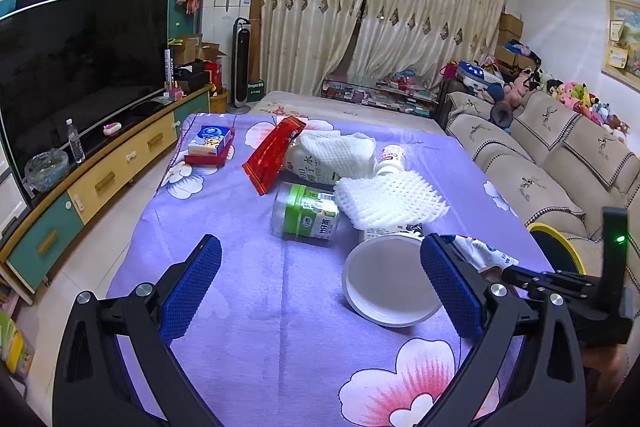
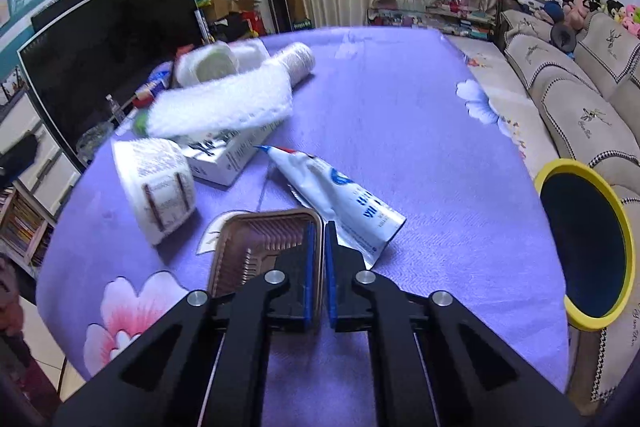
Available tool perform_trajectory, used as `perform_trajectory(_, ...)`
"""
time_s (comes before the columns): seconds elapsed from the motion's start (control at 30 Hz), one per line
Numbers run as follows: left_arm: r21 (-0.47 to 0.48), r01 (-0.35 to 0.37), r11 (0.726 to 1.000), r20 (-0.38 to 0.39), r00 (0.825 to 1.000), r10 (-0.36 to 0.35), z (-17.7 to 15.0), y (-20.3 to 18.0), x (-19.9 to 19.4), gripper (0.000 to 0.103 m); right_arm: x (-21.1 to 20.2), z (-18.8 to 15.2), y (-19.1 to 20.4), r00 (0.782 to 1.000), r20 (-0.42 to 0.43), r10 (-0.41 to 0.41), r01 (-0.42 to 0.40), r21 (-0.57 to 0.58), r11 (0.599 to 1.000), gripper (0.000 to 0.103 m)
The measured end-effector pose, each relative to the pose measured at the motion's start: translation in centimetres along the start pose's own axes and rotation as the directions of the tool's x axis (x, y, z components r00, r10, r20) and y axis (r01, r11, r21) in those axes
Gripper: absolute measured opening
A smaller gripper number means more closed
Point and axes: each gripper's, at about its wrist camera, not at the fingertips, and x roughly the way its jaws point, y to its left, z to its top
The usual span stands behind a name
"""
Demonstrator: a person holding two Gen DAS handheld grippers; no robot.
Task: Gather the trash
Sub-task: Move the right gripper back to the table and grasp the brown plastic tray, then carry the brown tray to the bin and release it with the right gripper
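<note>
Our right gripper (image 2: 319,243) has its fingers clamped on the rim of the brown plastic tray (image 2: 256,247) on the worktop (image 2: 400,115); our left gripper (image 1: 320,283) hangs open. Such a thin edge could slip before reaching the yellow-rimmed bin (image 2: 582,247).

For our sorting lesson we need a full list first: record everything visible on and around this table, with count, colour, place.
cloth: one, purple flowered, under everything
wrapper: one, red, far side of pile
foam nets: two, white, atop pile
jar: one, green-labelled, lying mid-cloth
tub: one, white, on its side, near edge
pouch: one, white-blue, beside tray
tray: one, brown, near edge
bin: one, yellow-rimmed, beside sofa
sofa: one, beige, right
television: one, black, left
left gripper: one, black and blue, open over cloth
right gripper: one, same colours, shut on tray rim
</note>
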Motion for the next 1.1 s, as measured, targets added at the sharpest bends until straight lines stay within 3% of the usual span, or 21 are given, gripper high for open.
perform_trajectory(0.07,0.006,0.008,1.0,-0.007,1.0,-0.008,-0.1,-0.2,0.3,0.098,-1.1,0.2,0.1,1.0,0.026,0.013,-0.013,-0.005,1.0,0.0)
perform_trajectory(0.23,0.017,0.021,1.0,-0.028,0.999,-0.021,-0.3,-0.8,1.0,0.098,-2.1,0.5,-0.1,0.999,0.035,-0.003,0.003,-0.02,1.0,0.0)
perform_trajectory(0.37,0.023,0.021,1.0,-0.031,0.999,-0.021,-0.4,-1.2,1.3,0.098,-1.1,0.0,-0.5,1.0,0.015,-0.005,0.005,-0.008,1.0,0.008)
perform_trajectory(0.83,0.02,0.047,0.999,-0.067,0.997,-0.045,-1.0,-1.4,2.7,0.098,2.5,-0.8,0.0,0.998,-0.061,0.001,0.0,0.002,1.0,0.008)
perform_trajectory(1.1,0.026,0.06,0.998,-0.083,0.995,-0.057,-1.5,-1.6,3.5,0.098,0.6,-0.1,-0.1,0.997,-0.023,0.075,-0.074,0.026,0.997,0.004)
